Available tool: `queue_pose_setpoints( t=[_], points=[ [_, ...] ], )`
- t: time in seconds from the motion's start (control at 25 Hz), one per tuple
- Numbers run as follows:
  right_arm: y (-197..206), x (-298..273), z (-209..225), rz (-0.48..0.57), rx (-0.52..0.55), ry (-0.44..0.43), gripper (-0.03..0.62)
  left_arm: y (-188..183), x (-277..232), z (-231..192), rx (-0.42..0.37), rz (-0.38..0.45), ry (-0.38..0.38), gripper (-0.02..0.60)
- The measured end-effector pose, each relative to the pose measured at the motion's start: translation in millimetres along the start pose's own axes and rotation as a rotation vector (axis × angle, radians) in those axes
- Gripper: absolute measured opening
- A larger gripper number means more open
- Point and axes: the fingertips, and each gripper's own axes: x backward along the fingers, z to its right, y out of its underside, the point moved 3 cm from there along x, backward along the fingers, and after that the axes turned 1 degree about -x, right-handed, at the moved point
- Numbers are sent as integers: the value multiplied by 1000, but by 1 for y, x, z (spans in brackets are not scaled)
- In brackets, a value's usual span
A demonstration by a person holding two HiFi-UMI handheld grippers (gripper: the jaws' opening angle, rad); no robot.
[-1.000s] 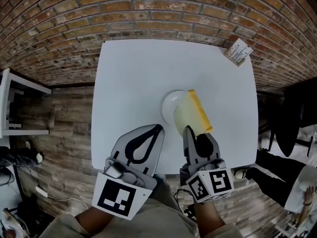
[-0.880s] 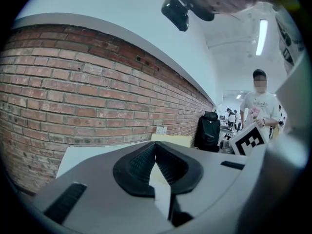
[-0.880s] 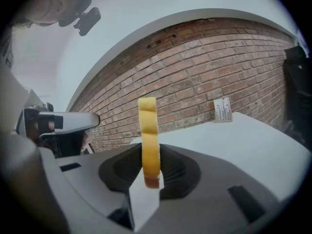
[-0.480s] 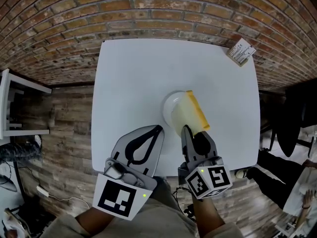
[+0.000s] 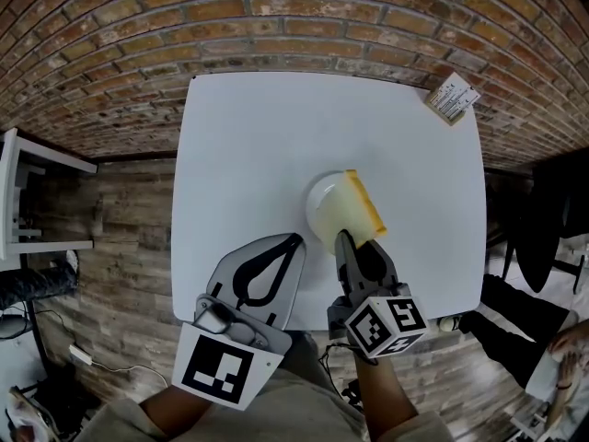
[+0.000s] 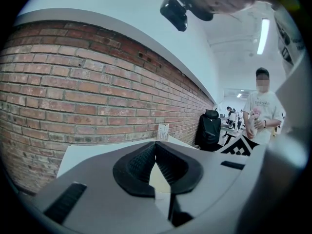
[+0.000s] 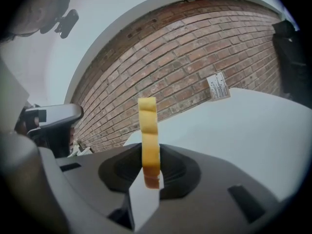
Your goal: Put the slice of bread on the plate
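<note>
The left claw (image 5: 291,241) was closed and empty, just to the left of the right one. The right claw (image 5: 354,245) gripped the slice of bread (image 5: 355,212) by its near edge. The slice stood on edge, its long axis pointing straight ahead of this claw, over the plate (image 5: 316,194). It perhaps did not touch the plate yet. On the tabletop (image 5: 248,145), only a card (image 5: 451,98) lay far ahead, to the right.

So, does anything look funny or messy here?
Nothing is spilled or broken. The only odd bit: the bread slice hangs tilted over the plate, pinched in the jaws of the right gripper, not lying flat.
</note>
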Motion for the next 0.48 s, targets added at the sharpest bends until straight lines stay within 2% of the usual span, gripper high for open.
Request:
queue_pose_setpoints(
  t=[0.48],
  points=[
    [11, -12, 19, -18, -109, 16, 95, 1, -4, 0, 1, -1, 10, 9]
  ],
)
